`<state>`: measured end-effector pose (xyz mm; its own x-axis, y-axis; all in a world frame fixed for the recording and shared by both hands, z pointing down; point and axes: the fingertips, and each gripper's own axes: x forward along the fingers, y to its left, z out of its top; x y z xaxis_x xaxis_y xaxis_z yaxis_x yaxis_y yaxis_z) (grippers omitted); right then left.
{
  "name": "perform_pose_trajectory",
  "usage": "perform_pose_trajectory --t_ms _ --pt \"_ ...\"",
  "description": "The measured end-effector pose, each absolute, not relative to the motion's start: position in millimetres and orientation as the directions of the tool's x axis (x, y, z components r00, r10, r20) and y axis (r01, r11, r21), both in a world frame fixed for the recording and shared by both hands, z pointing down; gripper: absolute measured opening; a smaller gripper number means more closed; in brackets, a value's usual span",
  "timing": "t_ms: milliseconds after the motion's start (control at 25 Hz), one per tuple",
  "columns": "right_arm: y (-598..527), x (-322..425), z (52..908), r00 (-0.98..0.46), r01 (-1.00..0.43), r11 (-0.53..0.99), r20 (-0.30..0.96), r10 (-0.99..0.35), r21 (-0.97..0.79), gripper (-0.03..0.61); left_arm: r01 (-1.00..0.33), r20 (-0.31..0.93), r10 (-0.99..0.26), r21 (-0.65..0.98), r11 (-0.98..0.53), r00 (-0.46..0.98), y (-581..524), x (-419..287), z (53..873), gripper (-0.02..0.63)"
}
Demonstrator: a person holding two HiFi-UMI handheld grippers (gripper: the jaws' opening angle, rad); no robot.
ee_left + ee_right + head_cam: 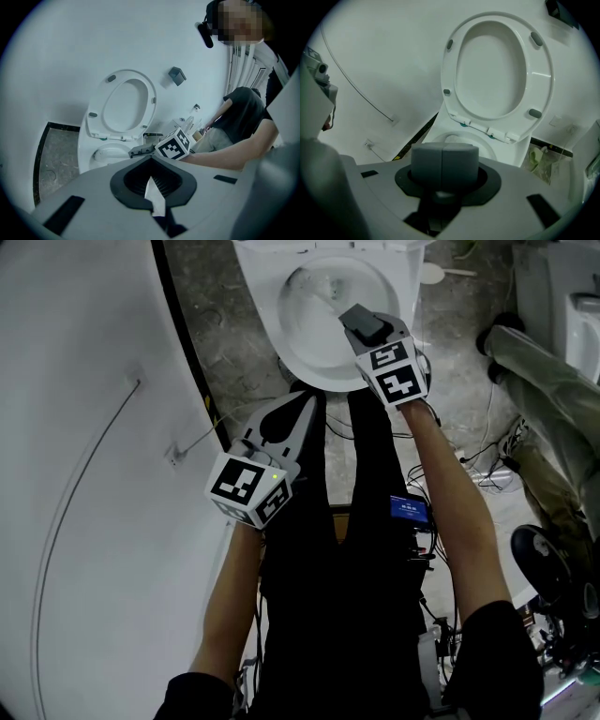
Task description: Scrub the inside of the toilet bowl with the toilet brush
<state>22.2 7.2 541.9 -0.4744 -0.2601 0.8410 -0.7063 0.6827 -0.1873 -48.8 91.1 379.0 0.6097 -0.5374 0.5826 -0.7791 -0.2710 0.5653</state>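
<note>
Jaws on my right gripper (356, 320) are pressed together over the toilet bowl's (296, 354) near rim, placed for scrubbing. A pale streak inside may be the toilet brush (323, 298); I can't confirm it. My left gripper (309, 401), closed and empty, hangs back clear.

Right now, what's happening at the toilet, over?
Right tool shut, over toilet bowl. Left tool held back, jaws unclear. Seat up; can't make out brush.
</note>
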Motion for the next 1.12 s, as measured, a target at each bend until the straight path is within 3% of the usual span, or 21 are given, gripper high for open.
perform_pose_trajectory --t_ms 1120 --pt "71.9 33.9 547.0 -0.543 -0.541 0.78 0.839 -0.039 -0.314 0.158 -0.769 0.575 -0.533 0.579 -0.271 0.621 93.3 -35.1 382.6 0.011"
